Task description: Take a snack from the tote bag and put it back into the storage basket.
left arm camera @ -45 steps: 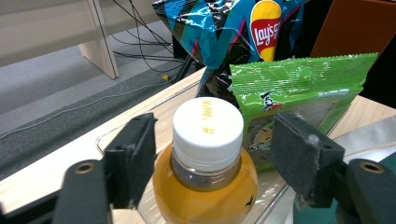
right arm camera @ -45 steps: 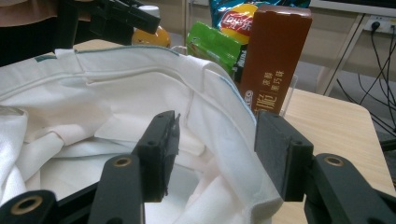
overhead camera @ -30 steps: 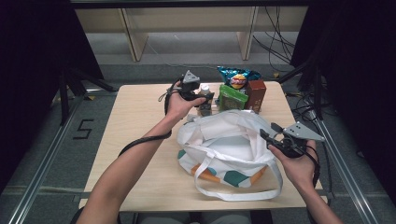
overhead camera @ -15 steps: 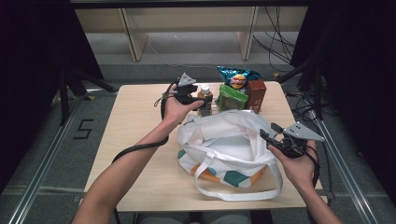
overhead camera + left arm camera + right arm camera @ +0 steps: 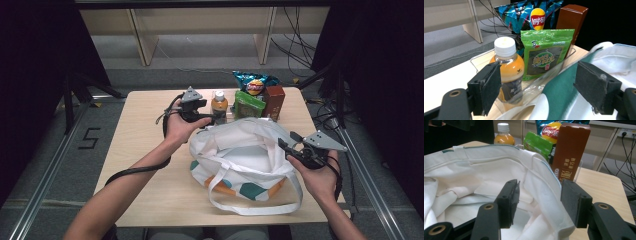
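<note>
A white tote bag (image 5: 240, 155) with green and orange patches lies open on the wooden table (image 5: 145, 135). Behind it stand an orange-drink bottle (image 5: 218, 104), a green snack packet (image 5: 247, 104), a blue chip bag (image 5: 255, 82) and a brown box (image 5: 274, 100). My left gripper (image 5: 209, 116) is open just left of the bottle (image 5: 509, 65), with nothing between its jaws. My right gripper (image 5: 287, 140) is open at the bag's right side. Its jaws straddle the bag's rim (image 5: 541, 170) without pressing on it.
The bottle and snacks stand in a clear tray (image 5: 534, 87) at the table's far edge. Bare tabletop lies left of the bag. Beyond the table are a pale shelf unit (image 5: 200, 25) and floor cables (image 5: 300, 55). Dark curtains flank both sides.
My left gripper has drawn back to the left and toward the person, away from the snacks. The right gripper and the bag have stayed put.
</note>
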Demonstrator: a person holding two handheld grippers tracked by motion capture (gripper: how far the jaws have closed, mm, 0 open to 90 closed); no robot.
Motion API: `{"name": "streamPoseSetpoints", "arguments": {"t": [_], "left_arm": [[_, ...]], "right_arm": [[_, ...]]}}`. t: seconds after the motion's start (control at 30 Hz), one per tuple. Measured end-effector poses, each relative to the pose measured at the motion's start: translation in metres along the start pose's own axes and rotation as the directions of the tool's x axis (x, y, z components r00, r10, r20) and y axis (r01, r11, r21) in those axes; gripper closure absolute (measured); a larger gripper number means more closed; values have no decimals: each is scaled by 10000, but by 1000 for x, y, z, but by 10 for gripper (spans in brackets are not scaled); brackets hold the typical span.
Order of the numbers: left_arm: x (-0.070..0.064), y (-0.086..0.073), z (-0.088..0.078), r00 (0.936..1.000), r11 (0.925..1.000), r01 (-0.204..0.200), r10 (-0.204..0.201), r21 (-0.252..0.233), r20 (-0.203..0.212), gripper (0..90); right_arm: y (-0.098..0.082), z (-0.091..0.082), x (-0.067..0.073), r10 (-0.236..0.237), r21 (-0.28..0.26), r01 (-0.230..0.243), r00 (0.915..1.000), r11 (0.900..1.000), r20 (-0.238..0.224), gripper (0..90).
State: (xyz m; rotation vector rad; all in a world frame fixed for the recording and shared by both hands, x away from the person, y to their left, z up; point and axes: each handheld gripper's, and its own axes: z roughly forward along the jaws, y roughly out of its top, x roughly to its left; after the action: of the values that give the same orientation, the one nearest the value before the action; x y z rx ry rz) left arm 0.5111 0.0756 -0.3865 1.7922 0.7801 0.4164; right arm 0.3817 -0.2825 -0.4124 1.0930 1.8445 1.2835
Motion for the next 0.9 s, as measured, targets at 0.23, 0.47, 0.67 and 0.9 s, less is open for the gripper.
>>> {"name": "streamPoseSetpoints", "arguments": {"t": [0.23, 0.47, 0.67, 0.9], "left_arm": [[-9, -10, -18, 9996, 10000, -29, 28, 28, 271, 199], [-14, -16, -33, 9989, 9999, -59, 65, -126, 456, 199], [-17, -22, -43, 9984, 9998, -159, 165, -112, 542, 198], [-19, -34, -54, 9975, 9997, -148, 162, -207, 683, 195]], "right_arm": [[0, 0, 0, -73, 56, 74, 10000, 10000, -67, 484], [0, 0, 0, -183, 130, 183, 9998, 9997, -44, 483], [0, 1, 0, -172, -50, 172, 9998, 9998, 36, 483], [0, -1, 2, 121, 219, -120, 9999, 9997, -53, 483]]}}
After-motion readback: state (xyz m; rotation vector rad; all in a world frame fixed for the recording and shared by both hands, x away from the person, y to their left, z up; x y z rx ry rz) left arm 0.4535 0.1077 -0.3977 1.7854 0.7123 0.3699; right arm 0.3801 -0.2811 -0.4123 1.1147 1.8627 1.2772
